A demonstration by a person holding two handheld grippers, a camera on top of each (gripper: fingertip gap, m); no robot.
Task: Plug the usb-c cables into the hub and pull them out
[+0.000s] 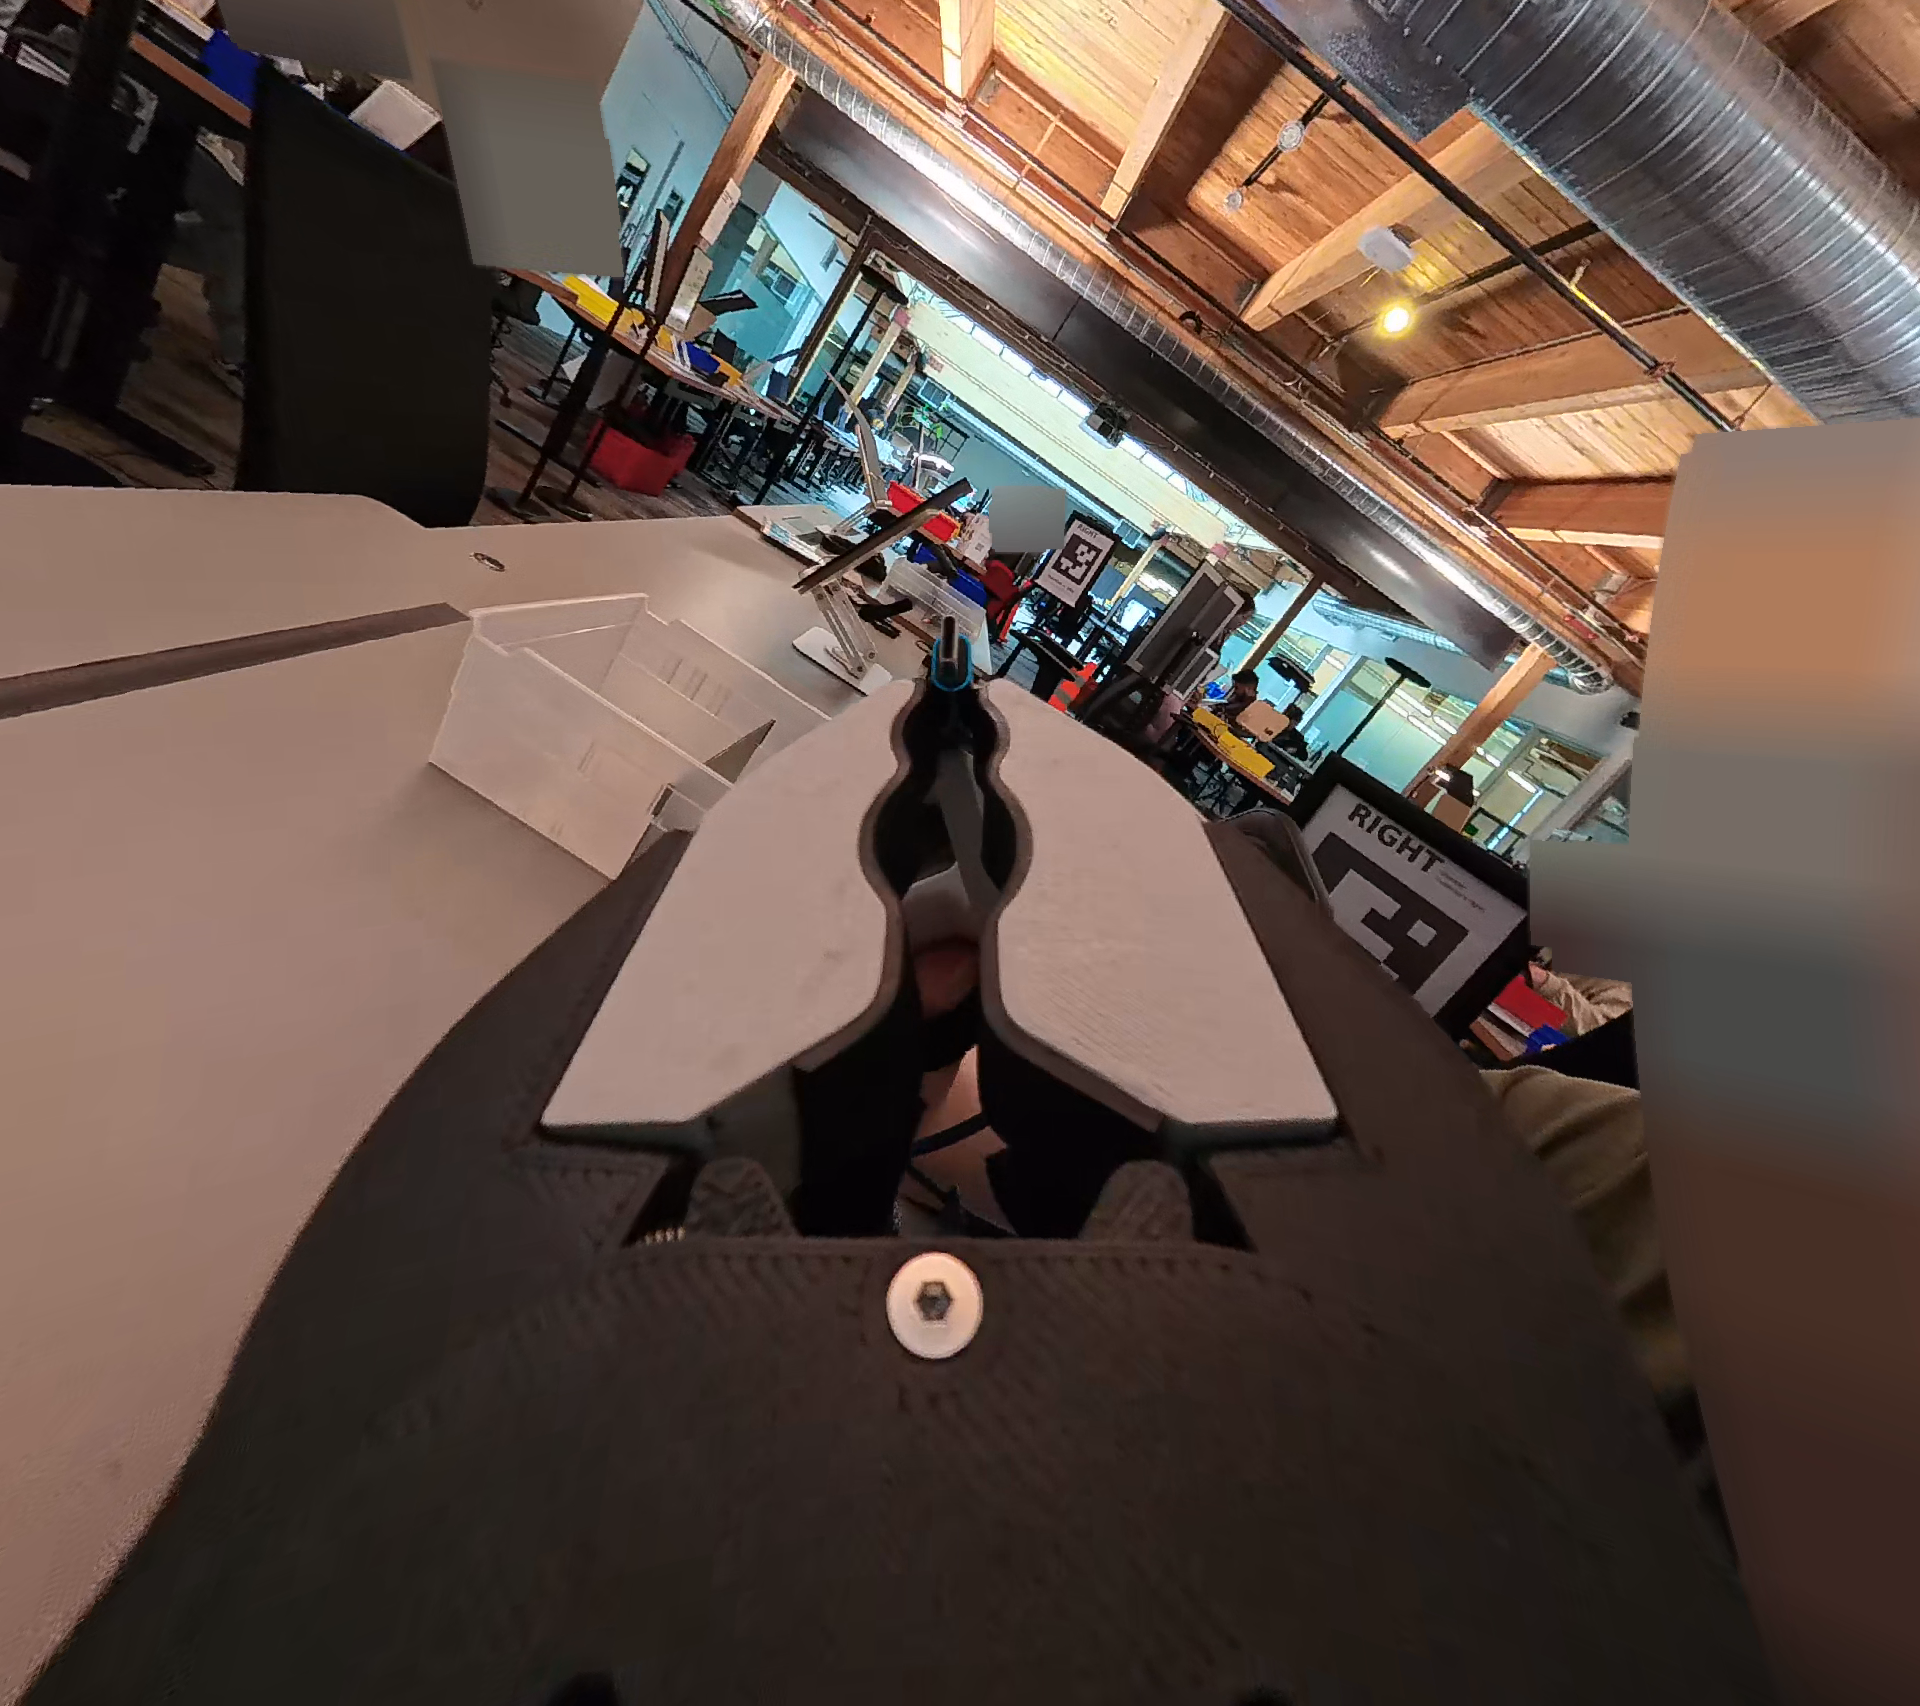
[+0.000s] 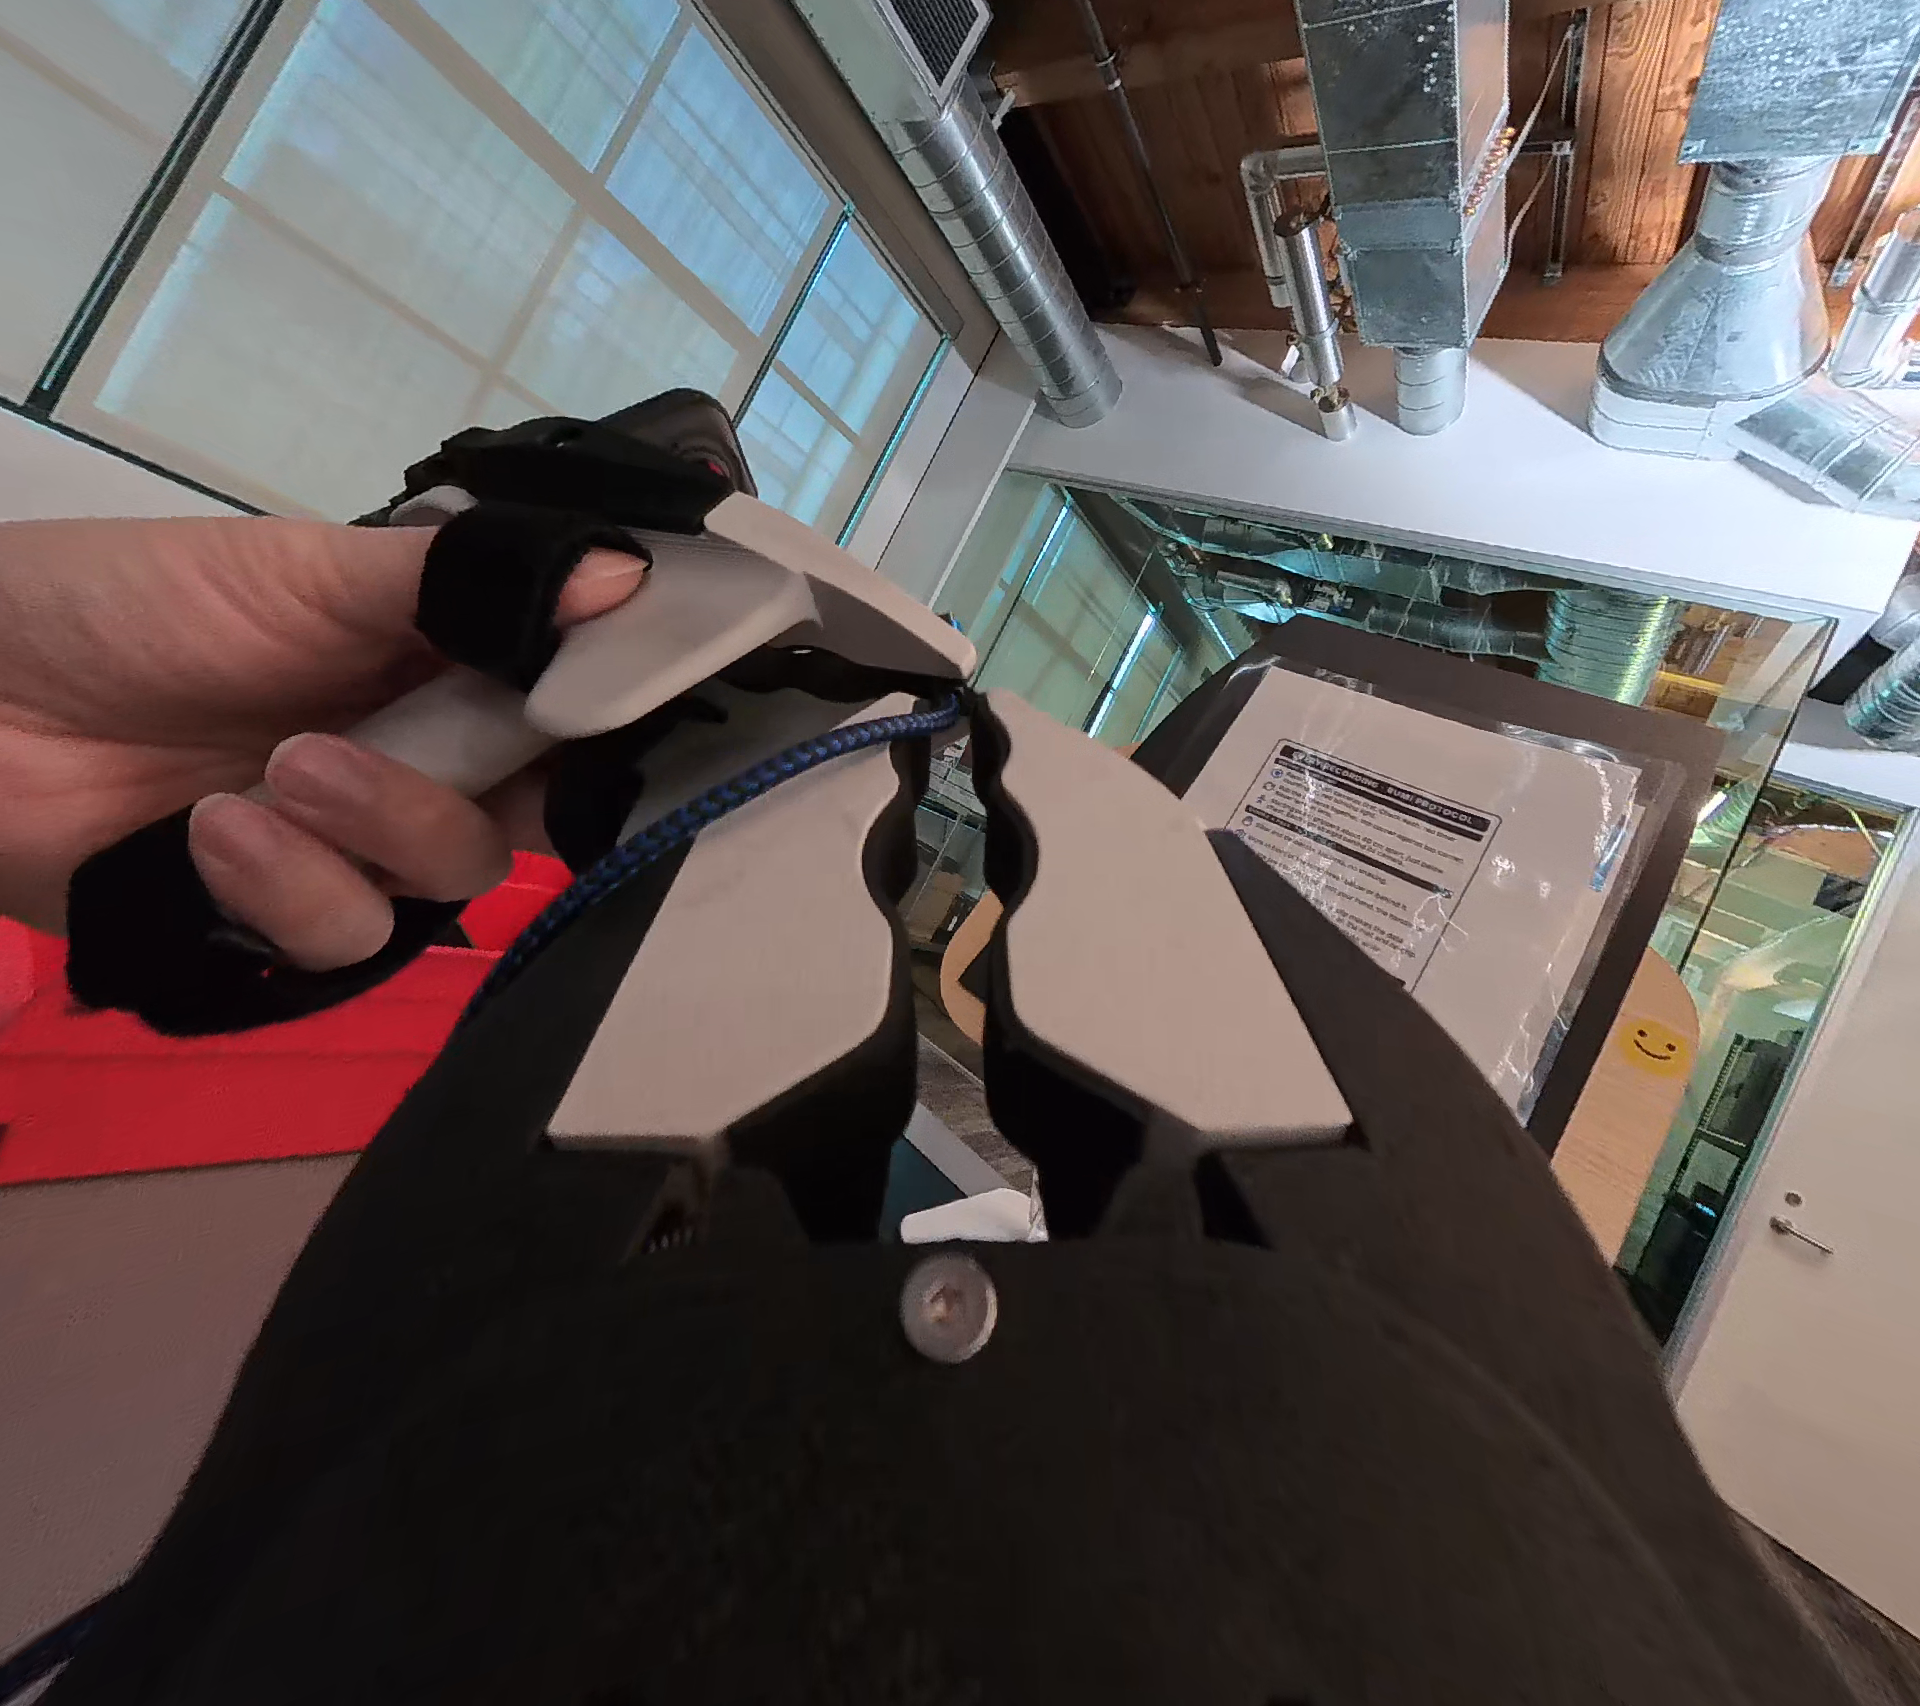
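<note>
I have my left gripper [image 1: 951, 700] tilted ceilingward, pinching the usb-c plug [image 1: 950, 650]; right gripper [image 2: 971, 706] nips its blue cable [image 2: 727, 799] above the white table [image 1: 208, 877]

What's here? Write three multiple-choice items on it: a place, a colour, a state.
1. The clear box sits: A on the table, B on the floor, C between gripper fingers.
2. The braided cable is: A red, B blue, C yellow.
3. The left gripper is: A wide open, B shut on the plug, C out of view.
Answers: A, the box rests on the tabletop; B, its braid shows blue; B, the fingertips pinch the plug, whose end sticks out beyond them.
</note>
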